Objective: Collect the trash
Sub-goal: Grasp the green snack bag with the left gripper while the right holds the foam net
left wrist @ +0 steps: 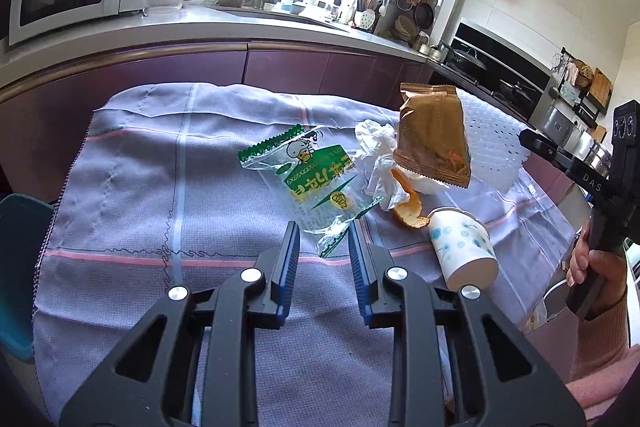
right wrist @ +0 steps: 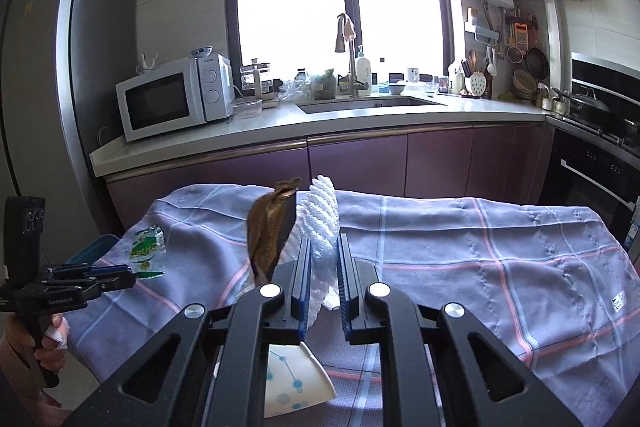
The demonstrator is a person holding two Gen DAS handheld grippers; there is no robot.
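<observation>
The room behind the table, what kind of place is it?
A home kitchen, most likely. A microwave stands on the counter, a sink with a tap sits under the window, and a stove with pans runs along the right side.
</observation>
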